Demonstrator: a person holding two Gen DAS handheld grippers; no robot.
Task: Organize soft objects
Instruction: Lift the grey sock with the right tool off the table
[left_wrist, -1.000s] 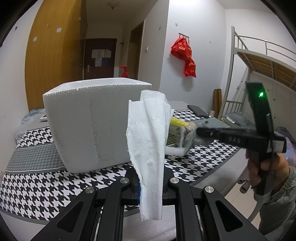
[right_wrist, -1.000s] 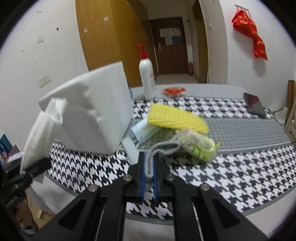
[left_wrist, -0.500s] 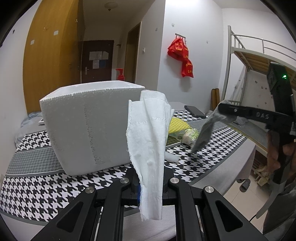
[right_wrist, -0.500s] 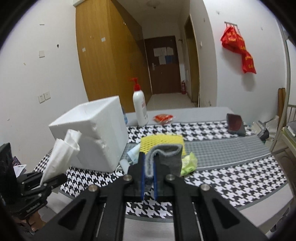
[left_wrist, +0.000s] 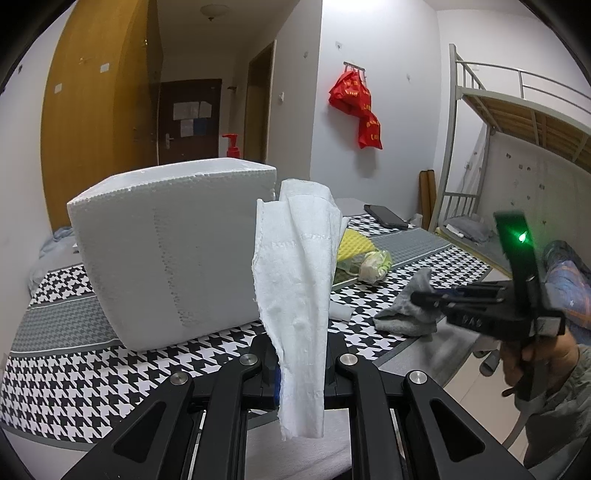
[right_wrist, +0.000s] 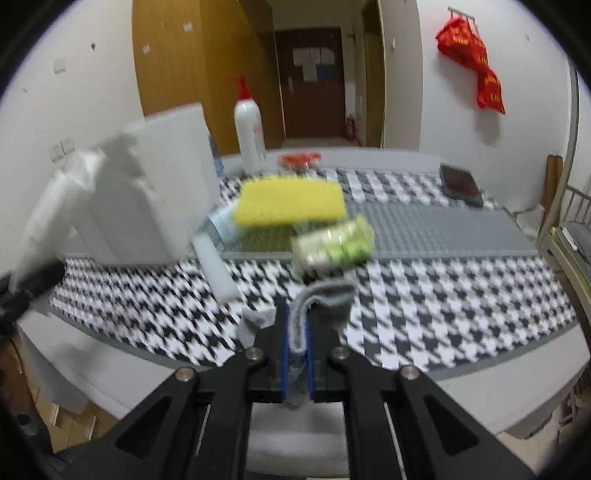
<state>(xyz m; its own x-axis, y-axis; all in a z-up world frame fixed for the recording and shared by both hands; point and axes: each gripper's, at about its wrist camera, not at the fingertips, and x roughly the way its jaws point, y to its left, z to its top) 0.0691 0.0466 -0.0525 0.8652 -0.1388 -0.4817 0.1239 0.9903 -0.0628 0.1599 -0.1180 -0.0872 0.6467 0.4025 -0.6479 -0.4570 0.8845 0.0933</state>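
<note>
Soft things here are a white tissue (left_wrist: 295, 295) and a grey cloth (right_wrist: 325, 299), one in each gripper. The left gripper (left_wrist: 301, 373) is clamped on the tissue's lower part, so the sheet stands up between the fingers and a short tail hangs below them; it is held clear of the table, in front of the foam box (left_wrist: 173, 251).

The right gripper (right_wrist: 298, 354) pinches a folded edge of the cloth between its blue pads (right_wrist: 283, 354). The jaws are just starting to open, with the cloth between them and the pads touching it. From the left view the rest of the cloth lies slumped on the table (right_wrist: 461, 295) near its front edge, which suggests it is being set down there, not carried.

Farther back, toward the middle of the table, lie a yellow sponge (right_wrist: 291, 203) and a green packet (right_wrist: 332, 247), near each other. The box stands at the left side, probably the bin meant for these items. A pump bottle (right_wrist: 249, 136) stands behind it.
</note>
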